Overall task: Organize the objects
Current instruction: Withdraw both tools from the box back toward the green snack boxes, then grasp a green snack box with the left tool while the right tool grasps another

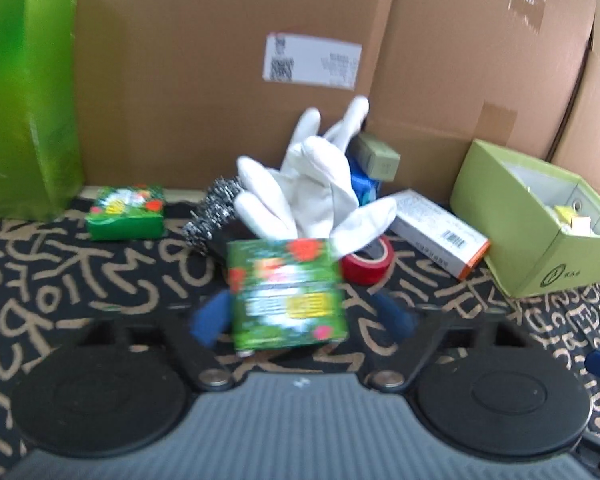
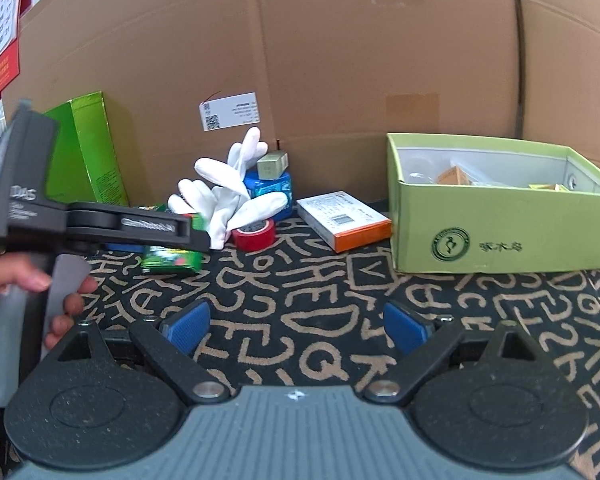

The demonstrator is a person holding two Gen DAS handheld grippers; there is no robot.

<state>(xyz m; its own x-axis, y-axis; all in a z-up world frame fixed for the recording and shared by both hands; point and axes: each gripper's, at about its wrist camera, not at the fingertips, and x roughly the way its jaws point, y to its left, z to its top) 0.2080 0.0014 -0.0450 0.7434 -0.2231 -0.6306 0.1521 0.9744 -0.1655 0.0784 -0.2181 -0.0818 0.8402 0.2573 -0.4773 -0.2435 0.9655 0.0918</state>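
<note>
Green flowery packet (image 1: 286,294) sits between left tool (image 1: 300,316) pads; right tool (image 2: 298,326) wide.

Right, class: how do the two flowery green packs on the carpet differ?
The near pack sits between the fingers of the left gripper; the far pack lies apart, beside the tall green box. The near pack runs lengthwise away from the camera; the far pack lies crosswise. Both share the same green flower print.

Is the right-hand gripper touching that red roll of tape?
Apart. The right wrist view shows patterned cloth between the right gripper and the red tape.
</note>
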